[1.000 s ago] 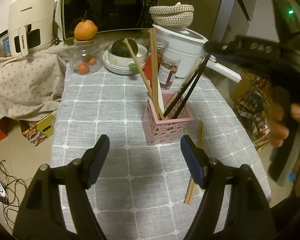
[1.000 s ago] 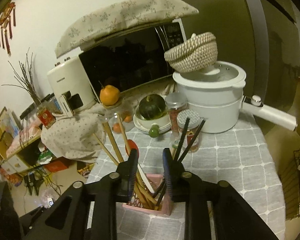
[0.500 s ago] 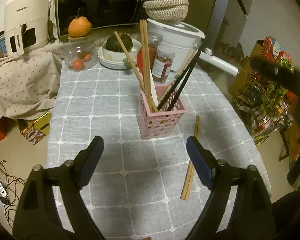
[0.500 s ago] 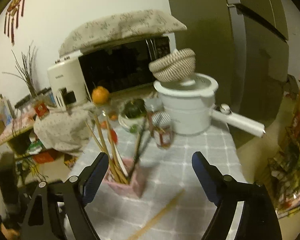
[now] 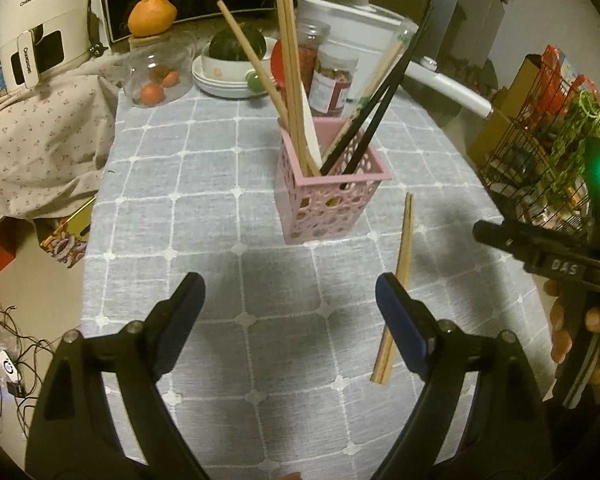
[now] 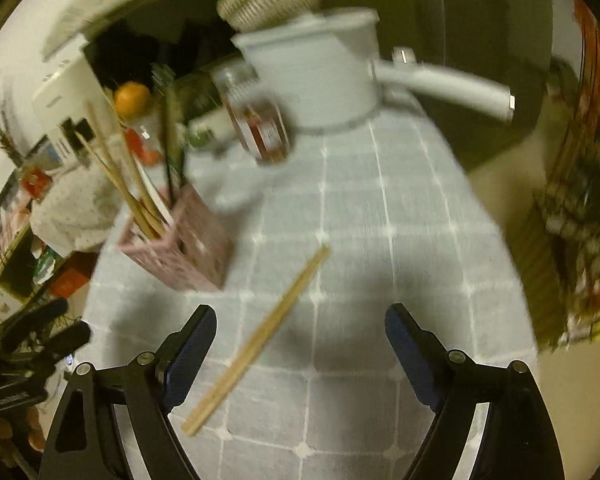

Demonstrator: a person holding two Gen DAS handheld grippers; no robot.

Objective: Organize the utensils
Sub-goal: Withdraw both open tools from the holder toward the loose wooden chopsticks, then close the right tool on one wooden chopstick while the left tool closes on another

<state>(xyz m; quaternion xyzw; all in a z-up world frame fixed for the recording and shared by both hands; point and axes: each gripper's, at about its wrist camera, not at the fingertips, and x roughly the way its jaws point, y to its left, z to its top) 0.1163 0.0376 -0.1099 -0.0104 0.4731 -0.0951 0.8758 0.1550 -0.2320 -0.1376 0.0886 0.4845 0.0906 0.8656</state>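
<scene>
A pair of wooden chopsticks lay flat on the grey checked tablecloth, just to the right of the pink lattice holder and apart from it, their far tips level with the holder's base and their near ends reaching toward the viewer. In the left wrist view the left gripper hovered above the cloth with its jaws spread wide and nothing between them; the pair ran beneath the right-hand finger, outside the gap. In the right wrist view (blurred by motion) the right gripper also stood wide open and empty, and the same chopsticks lay slanted across the cloth, their near ends by the left-hand finger and their far tips pointing away to the right. The holder already carried several wooden chopsticks, two black ones and a white utensil, all leaning outward. Beyond it stood a red-labelled jar, a white pot with a long handle, a bowl holding a dark green squash, and a glass jar topped by an orange.
</scene>
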